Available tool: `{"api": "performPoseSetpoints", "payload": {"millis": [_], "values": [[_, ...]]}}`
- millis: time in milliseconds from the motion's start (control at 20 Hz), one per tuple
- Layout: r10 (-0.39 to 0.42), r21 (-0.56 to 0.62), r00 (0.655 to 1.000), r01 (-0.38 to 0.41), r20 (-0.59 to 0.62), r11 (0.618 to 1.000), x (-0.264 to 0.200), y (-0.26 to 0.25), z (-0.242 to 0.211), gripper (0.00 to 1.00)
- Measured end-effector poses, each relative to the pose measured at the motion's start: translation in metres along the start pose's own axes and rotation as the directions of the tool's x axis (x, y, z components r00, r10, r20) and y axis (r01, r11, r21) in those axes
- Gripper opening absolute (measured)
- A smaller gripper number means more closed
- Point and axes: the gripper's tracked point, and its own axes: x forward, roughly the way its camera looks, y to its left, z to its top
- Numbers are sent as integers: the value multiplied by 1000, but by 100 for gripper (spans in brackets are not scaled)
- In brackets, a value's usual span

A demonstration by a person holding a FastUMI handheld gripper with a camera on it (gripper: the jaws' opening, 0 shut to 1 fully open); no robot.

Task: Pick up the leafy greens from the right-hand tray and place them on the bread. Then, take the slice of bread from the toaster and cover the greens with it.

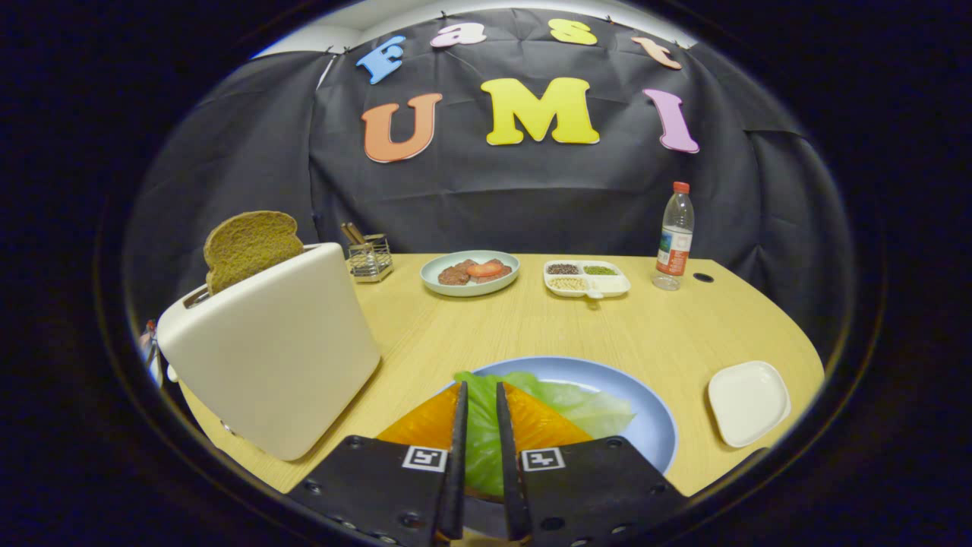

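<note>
My gripper [480, 387] is nearly closed, with the leafy greens [585, 406] pinched between its fingers. The green leaf hangs low over the blue plate [653, 425] and spreads out past the right finger. The fingers and the leaf hide whatever lies on the plate beneath them. Left of the fingers stands a cream toaster [281, 349], with a brown slice of bread [250, 247] sticking up out of its slot. The small white square tray [748, 401] to the right of the plate holds nothing.
At the back of the wooden table [531, 327] are a pale plate with meat and tomato [471, 272], a divided white dish of seeds [586, 278], a plastic bottle [674, 239] and a wire holder [370, 258]. A round hole [703, 277] is beside the bottle.
</note>
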Motion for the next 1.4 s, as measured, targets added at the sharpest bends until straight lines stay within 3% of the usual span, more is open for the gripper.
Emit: {"api": "performPoseSetpoints", "payload": {"millis": [250, 450, 800, 1150, 1400], "values": [[-51, -6, 994, 52, 98, 999, -28, -9, 24, 79], [-67, 18, 973, 65, 222, 998, -67, 4, 69, 96], [-58, 19, 939, 55, 339, 998, -106, 80, 143, 96], [23, 2, 960, -24, 279, 1000, -71, 175, 131, 96], [-23, 25, 979, 19, 202, 1000, -42, 184, 115, 96]]}}
